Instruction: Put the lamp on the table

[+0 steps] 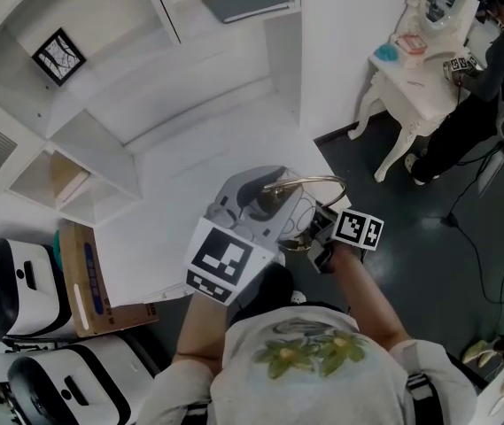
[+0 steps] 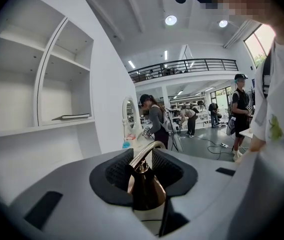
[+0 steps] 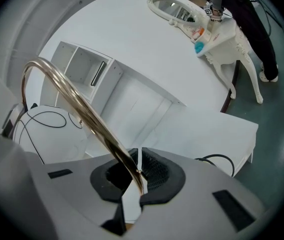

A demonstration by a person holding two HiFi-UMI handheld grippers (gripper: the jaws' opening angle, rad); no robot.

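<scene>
Two holds: my left fingers clamp the lamp at its shade; right fingers pinch its neck.
Handling: likely light, stiff, slick; thin neck may bend.

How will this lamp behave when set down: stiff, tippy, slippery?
Probably tippy: the lamp has a thin arched tube sweeping wide. Its polished metal looks slippery, and the right gripper pinches only that tube, so it might pivot.

A large studio hall: mezzanine railing, staged white shelves and dressing table.
</scene>
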